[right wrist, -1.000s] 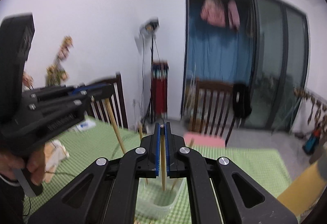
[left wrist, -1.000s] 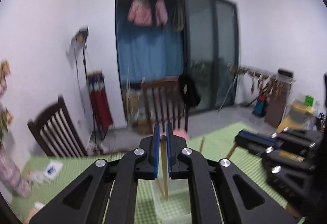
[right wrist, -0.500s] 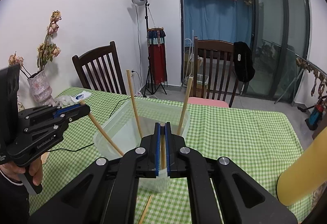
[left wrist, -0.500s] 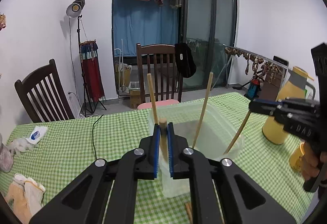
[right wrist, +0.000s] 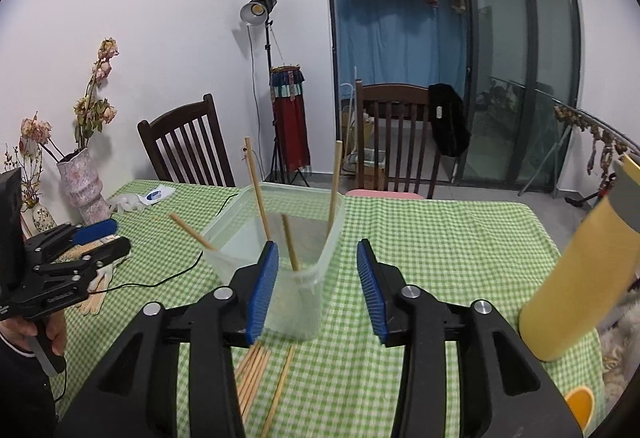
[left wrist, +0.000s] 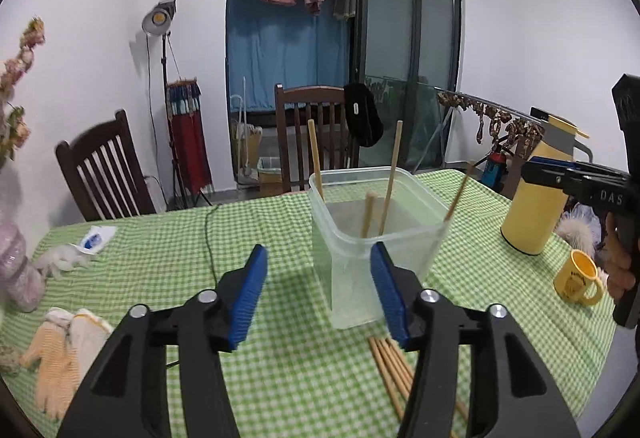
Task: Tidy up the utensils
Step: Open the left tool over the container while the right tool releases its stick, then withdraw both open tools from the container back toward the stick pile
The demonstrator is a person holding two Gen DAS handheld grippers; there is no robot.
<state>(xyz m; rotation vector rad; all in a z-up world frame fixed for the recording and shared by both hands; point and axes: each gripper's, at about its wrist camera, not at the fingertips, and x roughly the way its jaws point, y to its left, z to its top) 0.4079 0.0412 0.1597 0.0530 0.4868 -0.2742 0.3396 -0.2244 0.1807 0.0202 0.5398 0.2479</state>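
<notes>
1. While both tools hang above it, the green-and-white checked tablecloth (left wrist: 280, 230) covers the whole table, a soft woven surface with a thin black cable (left wrist: 208, 238) trailing across it.
2. The clear, square-sided plastic container (left wrist: 360, 278) stands near the table's middle; it looks light and thin-walled, so I judge a careless knock from a finger could tip it and spill what it holds.
3. The tall yellow cylindrical flask (left wrist: 536, 206) and the small yellow mug (left wrist: 576, 282) sit to the right, well apart from the container.
4. The left gripper (left wrist: 318, 290) has its blue ribbed pads spread wide with nothing between them; the near corner of the container shows behind the gap.
5. The right gripper (right wrist: 318, 286) is likewise spread and empty, just in front of the container.
6. Four slim wooden chopsticks (right wrist: 258, 190) lean inside the container at different angles, one resting over the rim; that one could slide out if the tub is jolted.
7. A loose bundle of pale wooden chopsticks (left wrist: 390, 366) lies flat on the cloth beside the container's base. They are thin, smooth and round, so I expect they may roll or be pinched two at once.
</notes>
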